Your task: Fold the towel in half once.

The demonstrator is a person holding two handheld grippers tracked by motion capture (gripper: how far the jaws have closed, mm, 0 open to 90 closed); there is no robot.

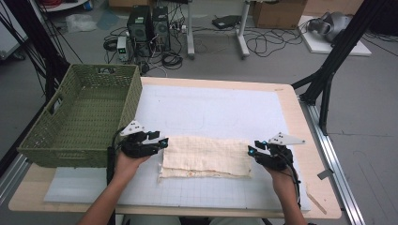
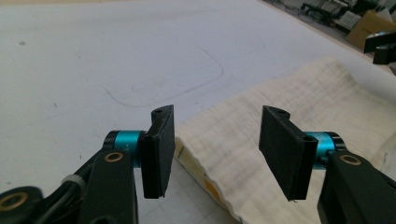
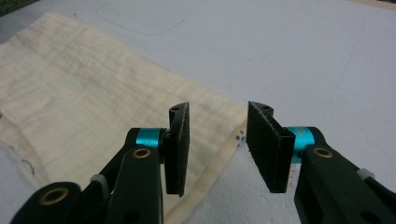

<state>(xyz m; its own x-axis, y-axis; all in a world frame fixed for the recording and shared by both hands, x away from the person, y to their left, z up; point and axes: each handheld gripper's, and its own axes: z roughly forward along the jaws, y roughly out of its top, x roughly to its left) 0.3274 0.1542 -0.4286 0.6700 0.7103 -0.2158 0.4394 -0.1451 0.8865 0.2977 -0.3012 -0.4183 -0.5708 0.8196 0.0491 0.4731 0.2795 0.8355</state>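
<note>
A folded cream cloth [image 1: 205, 156] lies flat on the white mat [image 1: 225, 112] near the table's front. My left gripper [image 1: 162, 142] is at the cloth's left end, open, its jaws straddling that edge of the cloth [image 2: 243, 140] without closing on it. My right gripper [image 1: 251, 150] is at the cloth's right end, open, with the cloth's corner [image 3: 93, 107] just below and between the jaws. My left gripper [image 2: 215, 149] and right gripper [image 3: 217, 140] each hold nothing. The other gripper [image 2: 383, 46] shows far off past the cloth.
A green woven basket [image 1: 56, 136] stands empty at the table's left, close to my left hand. Black frame struts [image 1: 328, 70] rise at the right rear. Computers and cables lie on the floor beyond the table.
</note>
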